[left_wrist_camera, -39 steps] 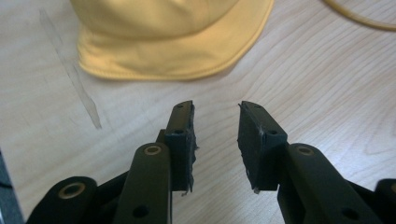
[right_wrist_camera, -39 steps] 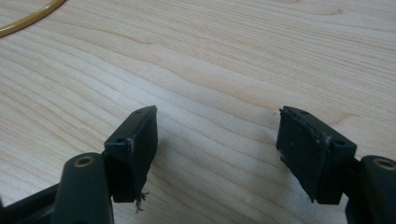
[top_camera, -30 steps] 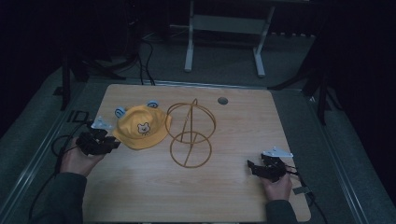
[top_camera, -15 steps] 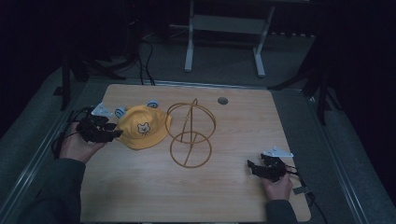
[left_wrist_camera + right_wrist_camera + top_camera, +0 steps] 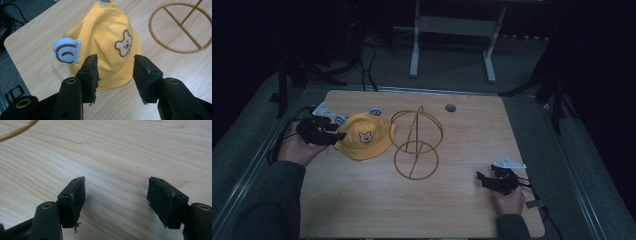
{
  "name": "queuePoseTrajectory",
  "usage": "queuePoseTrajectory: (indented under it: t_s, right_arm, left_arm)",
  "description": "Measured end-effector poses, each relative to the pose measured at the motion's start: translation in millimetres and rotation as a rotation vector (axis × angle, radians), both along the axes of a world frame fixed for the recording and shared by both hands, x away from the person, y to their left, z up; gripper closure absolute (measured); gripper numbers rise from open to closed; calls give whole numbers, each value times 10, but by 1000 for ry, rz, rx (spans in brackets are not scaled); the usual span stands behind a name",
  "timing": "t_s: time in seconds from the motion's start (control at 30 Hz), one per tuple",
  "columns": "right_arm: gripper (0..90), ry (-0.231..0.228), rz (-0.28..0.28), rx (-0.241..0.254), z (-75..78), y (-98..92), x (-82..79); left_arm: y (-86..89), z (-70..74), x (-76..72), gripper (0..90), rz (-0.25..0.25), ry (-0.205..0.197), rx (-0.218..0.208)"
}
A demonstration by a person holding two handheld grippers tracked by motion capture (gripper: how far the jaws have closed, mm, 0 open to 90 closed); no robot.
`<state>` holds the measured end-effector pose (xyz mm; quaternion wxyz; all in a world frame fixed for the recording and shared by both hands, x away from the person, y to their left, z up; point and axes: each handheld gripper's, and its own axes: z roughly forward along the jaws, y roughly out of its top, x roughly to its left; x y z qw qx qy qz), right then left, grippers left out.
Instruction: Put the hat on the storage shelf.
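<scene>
The left gripper (image 5: pixel 333 136) sits at the nine o'clock edge of the yellow bucket hat (image 5: pixel 362 141), and its jaws have just been opening, so they stand apart now with nothing pressed between them. In the left gripper view the hat (image 5: pixel 105 50) lies just ahead, its brim edge between the two black pads (image 5: pixel 91 72) without touching them.

The hat rests flat on the wooden table (image 5: pixel 362 200), in its left-rear part, just to the nine o'clock of the gold wire hat stand (image 5: pixel 414 145). The stand's base ring lies on the wood, with an upright ring above it.

The step, as I judge it, is taking hold of the brim. Doing it well means sliding the lower jaw under the brim fabric and closing on a single layer near the edge. Keep clear of the blue felt ear (image 5: pixel 67 50), which would just fold away.

The right gripper (image 5: pixel 488 181) rests at four o'clock of the stand, well apart from the hat. Its jaws gape wide over bare wood (image 5: pixel 120 157).

As for orientation, the crown points up and the bear face (image 5: pixel 364 136) looks toward the person at six o'clock. The brim spreads nearly round, so no real long axis, though the two ears sit along its far side.
</scene>
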<state>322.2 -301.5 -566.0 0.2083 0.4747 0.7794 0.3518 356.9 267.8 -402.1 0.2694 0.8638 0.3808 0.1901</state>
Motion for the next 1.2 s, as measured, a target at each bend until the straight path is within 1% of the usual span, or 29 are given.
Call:
queuePoseTrajectory:
  t_s: [0.2,0.27,0.33,0.4,0.43,0.57,0.63,0.8,1.0,1.07,1.13,1.2]
  right_arm:
    - [305,1,3,1,0,0,0]
    - [305,1,4,1,0,0,-1]
    - [305,1,5,2,0,-1,0]
    - [305,1,5,1,0,0,0]
    - [305,1,4,2,0,0,0]
    - [305,1,4,2,0,0,0]
    - [305,1,4,2,0,0,0]
    - [305,1,4,2,0,0,0]
    - [305,1,5,2,0,0,0]
    - [305,1,5,2,0,0,0]
    - [305,1,5,3,0,0,1]
    - [305,1,6,3,0,-1,2]
  left_arm:
    - [13,29,73,551,5,18,5]
    - [18,37,91,550,4,21,0]
    - [11,27,131,538,2,36,2]
    - [-2,32,162,529,-3,39,24]
    - [-4,36,172,524,1,39,24]
    - [7,64,220,509,7,39,16]
    - [27,96,258,505,18,41,1]
    - [51,140,308,502,22,44,-7]
    - [31,195,372,497,9,52,12]
    - [22,202,390,497,8,56,14]
    - [-14,222,451,498,12,63,20]
    - [-32,236,475,518,16,63,28]
